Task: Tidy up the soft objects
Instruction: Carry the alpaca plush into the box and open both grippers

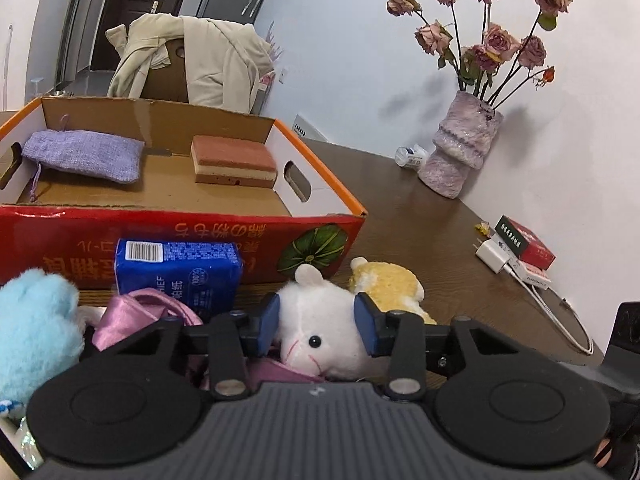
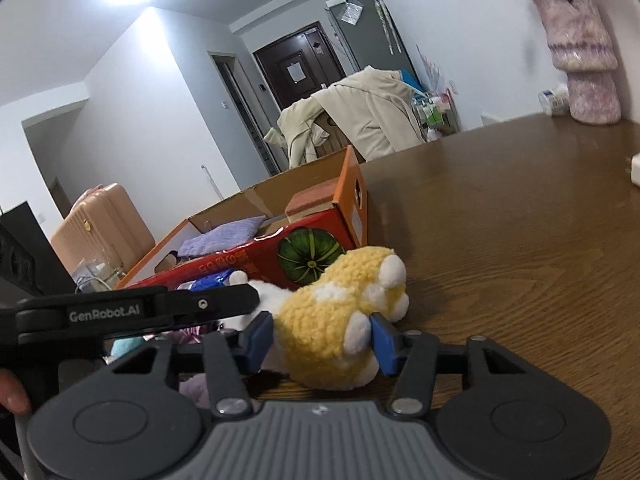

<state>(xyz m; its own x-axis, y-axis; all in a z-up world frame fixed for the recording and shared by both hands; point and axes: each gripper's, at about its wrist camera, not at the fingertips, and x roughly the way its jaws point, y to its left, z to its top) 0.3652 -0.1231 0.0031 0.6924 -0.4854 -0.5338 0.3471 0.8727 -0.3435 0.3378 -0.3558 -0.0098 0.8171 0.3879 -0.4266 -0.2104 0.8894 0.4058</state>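
My left gripper (image 1: 317, 322) has its blue pads against both sides of the head of a white plush mouse (image 1: 320, 340), which lies on a pink satin bag (image 1: 132, 312). My right gripper (image 2: 322, 342) is shut on a yellow plush animal (image 2: 332, 312) lying on the brown table; the same toy (image 1: 390, 284) shows just beyond the mouse. A light blue plush (image 1: 36, 328) and a blue tissue pack (image 1: 176, 272) lie to the left. Behind them stands an open red cardboard box (image 1: 180, 236) holding a purple pouch (image 1: 82, 156) and a layered sponge (image 1: 234, 162).
A furry pink vase (image 1: 460, 148) with dried roses stands by the wall at the back right. A white charger (image 1: 494, 258) with its cable and small red boxes (image 1: 528, 242) lie at the right. A chair draped with a beige coat (image 1: 200, 64) stands behind the box.
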